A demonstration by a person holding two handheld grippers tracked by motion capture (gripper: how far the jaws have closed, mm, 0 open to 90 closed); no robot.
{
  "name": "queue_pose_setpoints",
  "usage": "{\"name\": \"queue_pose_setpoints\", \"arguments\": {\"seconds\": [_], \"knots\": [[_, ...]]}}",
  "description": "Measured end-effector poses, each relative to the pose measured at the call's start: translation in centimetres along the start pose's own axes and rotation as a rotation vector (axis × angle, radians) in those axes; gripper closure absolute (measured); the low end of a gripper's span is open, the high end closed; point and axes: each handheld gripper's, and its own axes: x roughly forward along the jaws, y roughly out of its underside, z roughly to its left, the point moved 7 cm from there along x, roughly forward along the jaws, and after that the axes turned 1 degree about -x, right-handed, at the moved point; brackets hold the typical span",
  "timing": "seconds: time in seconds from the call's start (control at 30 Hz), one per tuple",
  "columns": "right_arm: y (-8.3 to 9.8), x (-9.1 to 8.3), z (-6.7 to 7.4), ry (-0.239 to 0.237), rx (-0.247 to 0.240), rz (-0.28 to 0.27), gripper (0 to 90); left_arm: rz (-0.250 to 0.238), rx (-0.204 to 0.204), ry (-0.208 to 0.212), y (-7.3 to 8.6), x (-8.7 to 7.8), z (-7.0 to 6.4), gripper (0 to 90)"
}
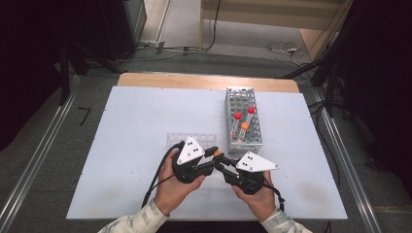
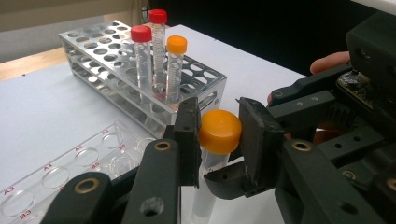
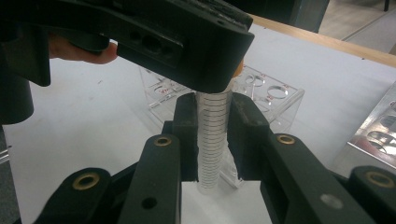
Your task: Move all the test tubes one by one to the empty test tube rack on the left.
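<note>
Tube: a light, slippery clear plastic test tube (image 3: 212, 140) near the desk's front edge; right gripper (image 3: 212, 140) clamps its barrel, left gripper (image 2: 219, 135) pinches its orange screw cap (image 2: 220, 131).

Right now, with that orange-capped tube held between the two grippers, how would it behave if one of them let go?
The orange-capped tube looks like stiff clear plastic, so probably rigid and light. Its round, smooth body could slip or roll if laid flat. The right gripper clamps the body and the left gripper the cap, so loosening either might let it tilt.
</note>
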Motion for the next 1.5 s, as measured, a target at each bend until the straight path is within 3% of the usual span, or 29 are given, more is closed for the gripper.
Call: {"name": "queue_pose_setpoints", "arguments": {"seconds": [0.2, 0.47, 0.73, 1.0, 1.5], "knots": [[0.0, 0.0, 0.1, -0.003, 0.003, -0.002, 70.6, -0.001, 0.001, 0.003, 0.0, -0.1, 0.0, 71.2], [-0.5, -0.4, 0.4, -0.022, 0.001, -0.042, 37.7, -0.012, -0.018, -0.015, -0.6, -1.0, 0.9, 71.3], [-0.6, -0.9, -0.1, -0.001, 0.008, -0.062, 21.0, -0.026, -0.038, -0.047, -1.6, -2.6, 2.2, 71.3], [-0.5, -1.1, -0.7, 0.015, 0.023, -0.059, 11.0, -0.052, -0.056, -0.088, -2.6, -4.3, 3.7, 71.3], [-0.4, -1.1, -1.4, 0.035, 0.054, -0.054, 11.7, -0.083, -0.052, -0.161, -3.0, -4.7, 5.4, 71.3]]}}
